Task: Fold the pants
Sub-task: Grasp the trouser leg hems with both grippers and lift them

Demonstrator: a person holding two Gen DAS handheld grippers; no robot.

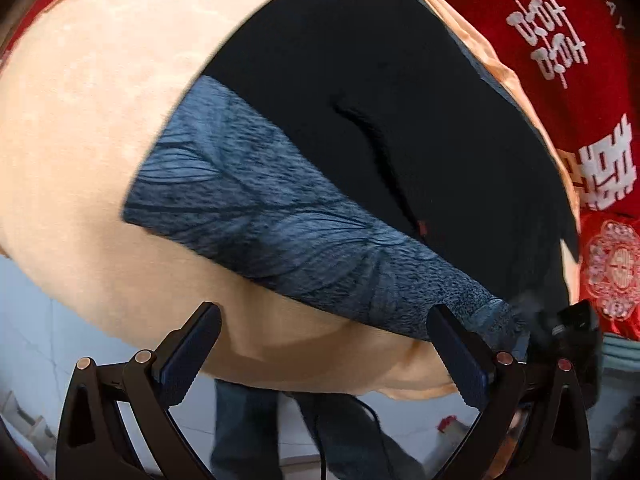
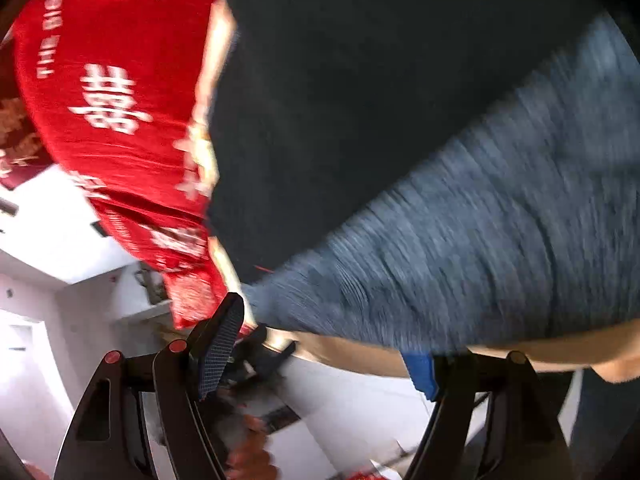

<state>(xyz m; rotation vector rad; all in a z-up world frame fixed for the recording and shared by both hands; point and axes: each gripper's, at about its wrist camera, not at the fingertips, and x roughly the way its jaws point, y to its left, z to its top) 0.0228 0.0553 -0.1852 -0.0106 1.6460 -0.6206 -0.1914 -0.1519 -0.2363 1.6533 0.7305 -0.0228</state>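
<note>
— Fingers of the left gripper (image 1: 324,344) stood wide apart with nothing between them, at the near edge of the peach plush blanket (image 1: 92,128). And the right?

— Right gripper (image 2: 332,352) fingers were also apart, clamping nothing, at the near right corner of the black pants with the grey-blue leaf-patterned waistband (image 1: 280,220).

— Which way did the pants run?

— Waistband along the near edge, legs stretching away toward the red printed cloth (image 1: 560,40). Each hand seemed nearest its own waistband end.

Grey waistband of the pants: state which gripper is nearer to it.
Right. The right gripper has the grey waistband at its fingertips, its jaws open. The left gripper is open and sits just short of the band's edge, over the peach blanket.
</note>
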